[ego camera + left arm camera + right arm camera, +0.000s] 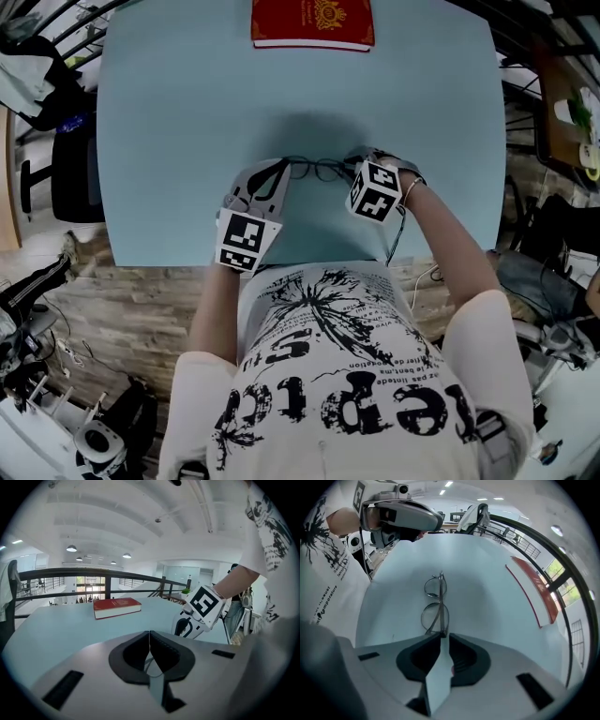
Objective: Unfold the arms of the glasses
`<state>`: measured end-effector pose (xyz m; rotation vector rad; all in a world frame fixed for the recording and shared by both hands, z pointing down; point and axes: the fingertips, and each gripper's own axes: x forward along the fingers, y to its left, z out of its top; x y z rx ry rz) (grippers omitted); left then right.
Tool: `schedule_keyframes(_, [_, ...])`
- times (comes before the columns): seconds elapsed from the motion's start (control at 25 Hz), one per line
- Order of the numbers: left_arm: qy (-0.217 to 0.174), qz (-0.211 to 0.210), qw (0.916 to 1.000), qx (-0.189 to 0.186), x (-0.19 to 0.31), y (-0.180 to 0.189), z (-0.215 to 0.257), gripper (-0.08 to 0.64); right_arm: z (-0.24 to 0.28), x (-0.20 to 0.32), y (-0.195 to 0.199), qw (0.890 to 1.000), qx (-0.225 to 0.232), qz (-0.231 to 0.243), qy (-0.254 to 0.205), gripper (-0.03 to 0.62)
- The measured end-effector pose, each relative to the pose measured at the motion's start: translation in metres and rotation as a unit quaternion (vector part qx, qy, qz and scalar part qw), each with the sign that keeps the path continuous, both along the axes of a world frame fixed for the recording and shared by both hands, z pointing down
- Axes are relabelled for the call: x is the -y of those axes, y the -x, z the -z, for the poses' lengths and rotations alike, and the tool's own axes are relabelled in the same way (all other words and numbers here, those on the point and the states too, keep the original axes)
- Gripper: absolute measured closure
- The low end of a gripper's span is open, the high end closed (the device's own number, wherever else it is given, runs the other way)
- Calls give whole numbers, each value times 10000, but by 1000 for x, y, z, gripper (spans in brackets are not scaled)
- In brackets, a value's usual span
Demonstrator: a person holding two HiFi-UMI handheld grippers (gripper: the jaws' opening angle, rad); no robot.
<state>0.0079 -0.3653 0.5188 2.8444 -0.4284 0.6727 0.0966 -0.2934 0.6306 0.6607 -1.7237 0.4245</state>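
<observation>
Thin wire-rimmed glasses lie on the light blue table, between my two grippers near its front edge. My left gripper is at the glasses' left end. In the left gripper view its jaws meet at the tips, with a thin wire of the glasses caught between the pads. My right gripper points steeply down at the right end. In the right gripper view the glasses stretch away from its tips. A narrow gap shows between those jaws and nothing is gripped.
A red book lies at the table's far edge, also seen as the red book in the left gripper view. The table's front edge is close to the person's body. A black railing runs behind the table.
</observation>
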Motion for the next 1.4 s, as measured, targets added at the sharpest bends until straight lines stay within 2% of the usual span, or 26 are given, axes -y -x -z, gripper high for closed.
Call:
schedule_keyframes(0.12, [17, -50, 9998, 167, -2, 2, -8, 540, -6, -2, 4, 9998, -44, 167, 124, 552])
schedule_keyframes(0.24, [-126, -189, 9985, 498, -1, 5, -18, 540, -6, 1, 6, 9996, -1, 225, 152, 555])
schedule_keyframes(0.32, [-327, -507, 9948, 825, -6, 4, -26, 540, -5, 2, 7, 9996, 8, 259, 144, 555])
schedule_keyframes(0.4, [-483, -984, 9870, 1179, -13, -2, -33, 540, -5, 3, 6, 9994, -26, 312, 117, 557])
schedule_keyframes(0.48, [-517, -1474, 9767, 1472, -19, -12, -40, 538, -5, 3, 5, 9992, -60, 375, 129, 557])
schedule_keyframes(0.56, [-522, -1975, 9629, 1763, -24, -21, -46, 532, -5, 2, 6, 9989, -59, 416, 211, 557])
schedule_keyframes(0.64, [-590, -2466, 9448, 2075, -28, -28, -54, 460, -6, -1, 7, 9985, -18, 448, 328, 557])
schedule_keyframes(0.68, [-647, -2686, 9356, 2199, -29, -32, -57, 448, -6, -2, 7, 9982, 3, 465, 375, 557])
schedule_keyframes(0.8, [-775, -3334, 9082, 2408, -35, -41, -67, 445, -3, -2, 7, 9980, 17, 513, 371, 557])
schedule_keyframes(0.88, [-759, -3685, 8929, 2474, -40, -46, -72, 446, -2, 0, 5, 9980, 19, 533, 352, 557])
schedule_keyframes(1.0, [-758, -3933, 8802, 2548, -43, -54, -81, 457, -2, 0, 2, 9980, 18, 539, 343, 557])
schedule_keyframes(1.28, [-1053, -4363, 8500, 2757, -54, -58, -99, 485, -2, 0, 2, 9982, 104, 457, 382, 557])
schedule_keyframes(1.4, [-1198, -4449, 8428, 2783, -57, -63, -103, 506, -1, 0, 2, 9980, 129, 456, 421, 557])
